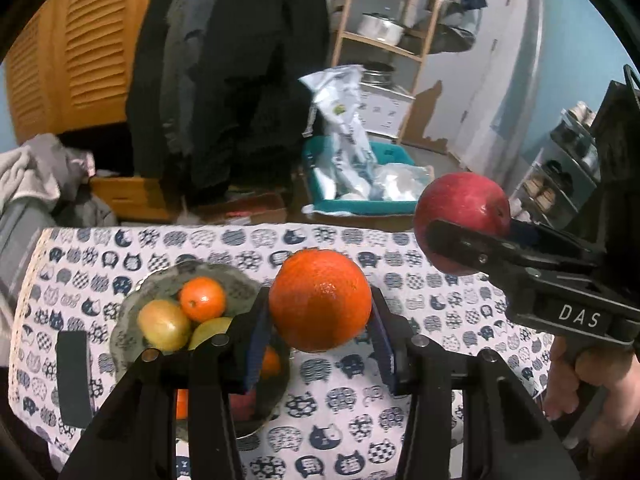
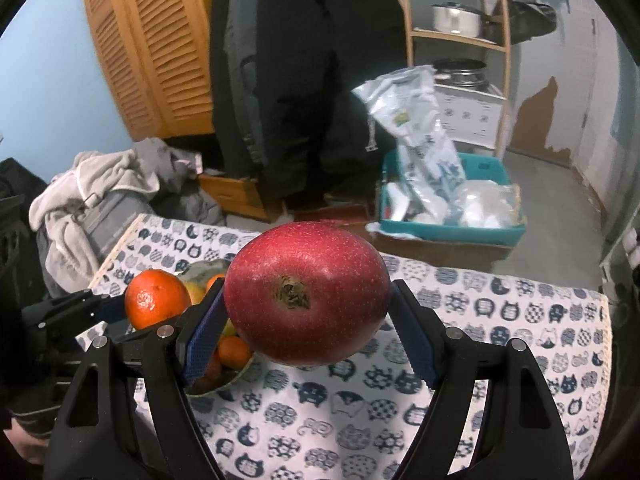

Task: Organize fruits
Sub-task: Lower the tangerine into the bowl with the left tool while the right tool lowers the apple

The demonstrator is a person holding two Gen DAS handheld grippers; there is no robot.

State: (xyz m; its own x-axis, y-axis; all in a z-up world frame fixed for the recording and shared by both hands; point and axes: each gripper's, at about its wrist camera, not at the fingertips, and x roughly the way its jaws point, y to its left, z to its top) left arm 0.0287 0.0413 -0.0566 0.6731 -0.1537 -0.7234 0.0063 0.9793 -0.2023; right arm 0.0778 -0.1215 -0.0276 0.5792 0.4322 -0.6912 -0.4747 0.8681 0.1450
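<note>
Left gripper [image 1: 320, 312] is clamping an orange [image 1: 320, 300] between its blue pads, carrying it above the table, just right of the bowl [image 1: 132, 312]. Bowl is sitting on the left of the table and already holding several fruits: a small orange [image 1: 202, 299], a yellow-green fruit [image 1: 164, 324], more half hidden under the gripper. Right gripper [image 2: 308, 316] is gripping a red apple [image 2: 307, 292] at a wide span, stem end facing the camera, also airborne and further right of the bowl.

Risks, my read:
- Both fruits are round and smooth, held only by two narrow pads. Any tilt or jolt could be rolling one out, and it would be running off the table edge.
- Bowl is filling up. Dropping a fruit on the heap could be knocking others over the rim.
- Both grippers are heading for the same small bowl, so fingers could be clashing if they go in together.
- Apple grip sits near max width, so little margin there.

Surface: table [image 1: 420, 420] is wearing a white cloth with navy cat-face print; a dark flat object [image 1: 74, 378] is lying left of the bowl. Cloth could be sliding.

Room: louvred wooden doors at left, dark coats hanging centre, wooden shelf with pots at right, teal bin [image 2: 452, 232] with plastic bags on the floor, peeling wall paint.
</note>
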